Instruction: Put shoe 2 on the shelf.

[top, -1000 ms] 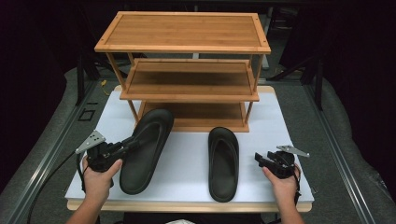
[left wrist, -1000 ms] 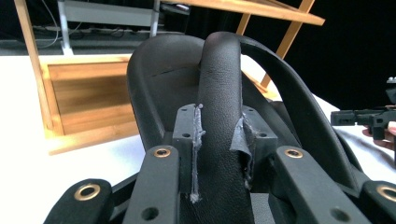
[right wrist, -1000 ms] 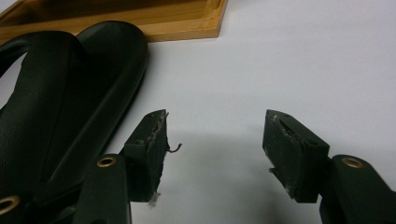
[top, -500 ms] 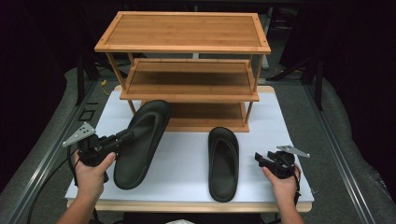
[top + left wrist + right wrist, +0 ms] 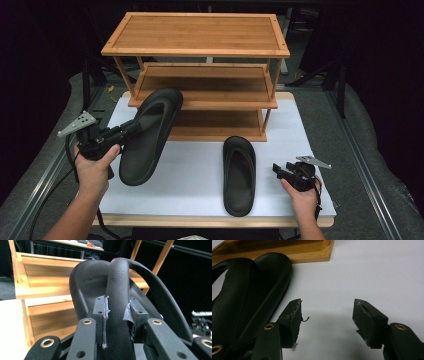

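Lifted since a second ago, the left sandal point(image 5: 149, 134) now hangs tilted at centre left of the high view, its toe overlapping the wooden rack's point(image 5: 200, 35) middle shelf. The left gripper point(image 5: 117, 315) is clamped on its strap. At lower right, the right gripper point(image 5: 327, 320) rests on the white board point(image 5: 300, 130), jaws spread with nothing between them, beside the other sandal point(image 5: 239, 175) lying flat.
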Available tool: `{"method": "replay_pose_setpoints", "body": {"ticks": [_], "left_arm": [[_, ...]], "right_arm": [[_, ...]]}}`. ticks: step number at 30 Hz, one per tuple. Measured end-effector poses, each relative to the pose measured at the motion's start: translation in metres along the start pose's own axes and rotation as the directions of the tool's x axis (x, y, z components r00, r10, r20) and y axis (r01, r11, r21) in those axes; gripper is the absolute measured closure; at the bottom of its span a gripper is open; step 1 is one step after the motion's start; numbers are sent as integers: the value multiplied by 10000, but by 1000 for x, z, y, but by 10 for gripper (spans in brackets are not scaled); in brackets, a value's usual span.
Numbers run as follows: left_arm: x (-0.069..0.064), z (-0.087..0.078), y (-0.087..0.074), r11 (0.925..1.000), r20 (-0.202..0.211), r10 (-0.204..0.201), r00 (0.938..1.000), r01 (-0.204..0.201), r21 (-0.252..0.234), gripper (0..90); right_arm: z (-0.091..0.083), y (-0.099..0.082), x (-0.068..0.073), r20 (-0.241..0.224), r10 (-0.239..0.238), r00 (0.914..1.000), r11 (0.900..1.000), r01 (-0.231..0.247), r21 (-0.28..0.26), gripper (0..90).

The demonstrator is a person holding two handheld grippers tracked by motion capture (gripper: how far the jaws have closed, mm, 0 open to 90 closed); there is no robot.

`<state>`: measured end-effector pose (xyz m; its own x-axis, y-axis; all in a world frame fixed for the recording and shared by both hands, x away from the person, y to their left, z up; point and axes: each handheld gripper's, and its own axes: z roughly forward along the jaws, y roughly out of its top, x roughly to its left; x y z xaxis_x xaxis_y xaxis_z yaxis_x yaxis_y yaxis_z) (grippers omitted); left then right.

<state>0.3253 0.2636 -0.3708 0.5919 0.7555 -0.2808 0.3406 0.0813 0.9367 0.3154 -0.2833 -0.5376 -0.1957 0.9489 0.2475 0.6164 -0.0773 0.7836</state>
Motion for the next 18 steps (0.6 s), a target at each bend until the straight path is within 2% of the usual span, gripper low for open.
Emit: {"method": "replay_pose_setpoints", "body": {"ticks": [10,16,18], "left_arm": [[13,29,25,9995,-337,-73,9994,63,-308,714],[17,49,38,9992,-815,53,9967,-84,-378,714],[19,56,41,9991,-926,-16,9957,-23,-423,714]], "right_arm": [[1,0,-1,1,-4,10000,10000,4,-21,402],[0,0,-1,-38,36,10000,10000,-36,27,401],[1,0,-1,-45,33,10000,10000,-33,32,402]]}}
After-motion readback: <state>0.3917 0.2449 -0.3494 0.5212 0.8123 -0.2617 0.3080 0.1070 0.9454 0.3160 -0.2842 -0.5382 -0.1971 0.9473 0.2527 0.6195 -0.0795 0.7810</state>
